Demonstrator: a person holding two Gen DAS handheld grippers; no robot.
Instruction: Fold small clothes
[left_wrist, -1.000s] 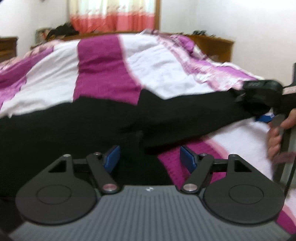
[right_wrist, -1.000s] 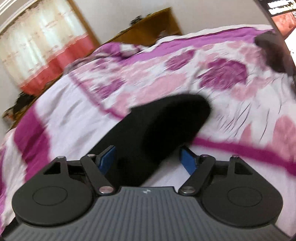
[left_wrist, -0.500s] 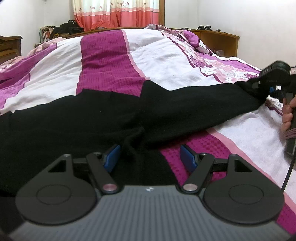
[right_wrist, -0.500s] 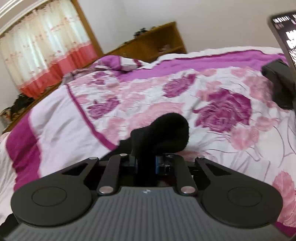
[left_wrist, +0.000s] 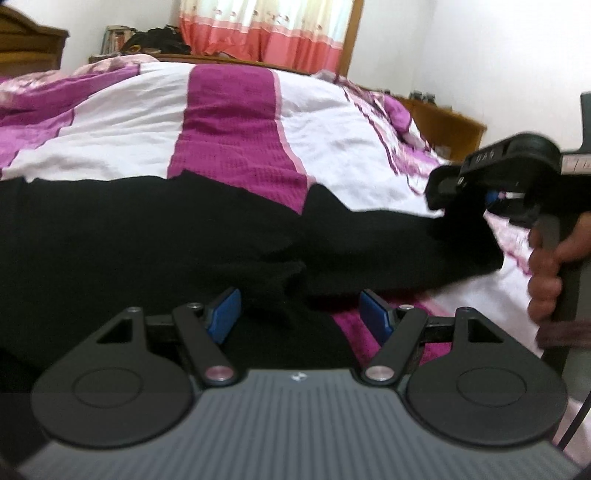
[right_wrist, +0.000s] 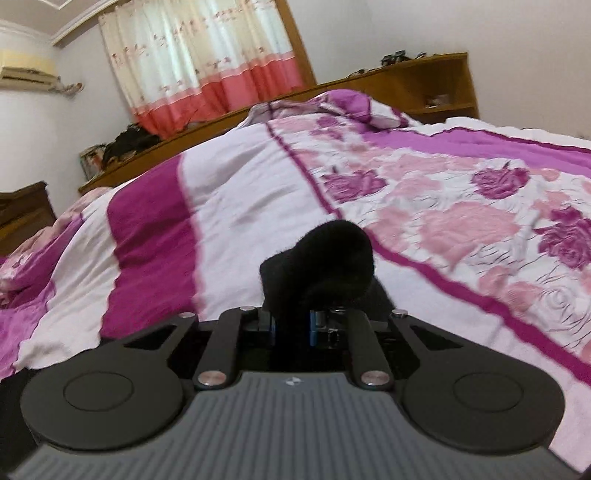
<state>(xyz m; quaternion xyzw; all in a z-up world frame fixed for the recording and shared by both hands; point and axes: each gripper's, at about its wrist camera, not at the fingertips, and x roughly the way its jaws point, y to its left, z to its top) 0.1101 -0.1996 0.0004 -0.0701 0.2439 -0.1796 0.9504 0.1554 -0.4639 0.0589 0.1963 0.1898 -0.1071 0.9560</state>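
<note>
Right now the right gripper is clenched on the black garment, lifting its end off the bedspread to fold it; the left gripper, spread wide, hovers above the cloth's near edge.

A black garment lies spread flat across the bed, over the purple and white cover near its front edge. One end stretches toward the right side and is lifted clear of the cover. That end bunches into a rounded lump.
</note>
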